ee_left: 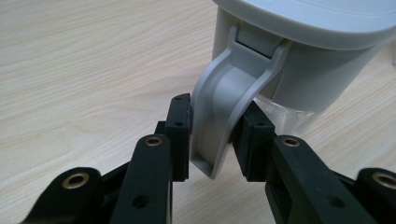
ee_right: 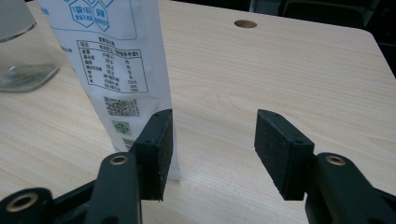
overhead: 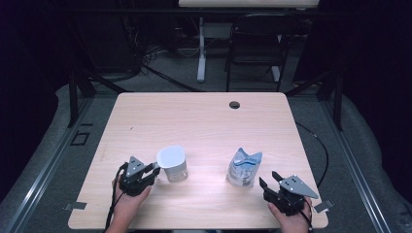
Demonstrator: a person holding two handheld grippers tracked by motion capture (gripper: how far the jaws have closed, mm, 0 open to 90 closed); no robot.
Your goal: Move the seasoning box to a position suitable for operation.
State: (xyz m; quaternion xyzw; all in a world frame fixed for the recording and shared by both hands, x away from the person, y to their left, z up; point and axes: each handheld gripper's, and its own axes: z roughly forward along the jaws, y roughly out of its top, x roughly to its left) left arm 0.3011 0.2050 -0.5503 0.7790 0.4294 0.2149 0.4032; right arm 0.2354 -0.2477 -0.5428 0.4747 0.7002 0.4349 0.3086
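Note:
A clear jug with a grey lid [overhead: 171, 158] stands at the front left of the wooden table [overhead: 204, 116]. My left gripper [overhead: 154, 170] is beside it on its left. In the left gripper view my left gripper [ee_left: 212, 135] is shut on the jug's grey handle [ee_left: 224, 102], a pad pressed against each side. A white and blue printed pouch [overhead: 244, 167] stands upright at the front right. My right gripper [overhead: 268, 178] sits just to its right and nearer me. In the right gripper view my right gripper [ee_right: 212, 149] is open with nothing between its pads, and the pouch [ee_right: 116, 60] stands just beyond the left pad.
A round cable hole [overhead: 234, 104] sits near the table's far edge. A dark folding chair [overhead: 257, 39] and a desk leg [overhead: 201, 48] stand beyond the table. The jug's clear base [ee_right: 18, 60] is at the upper left of the right gripper view.

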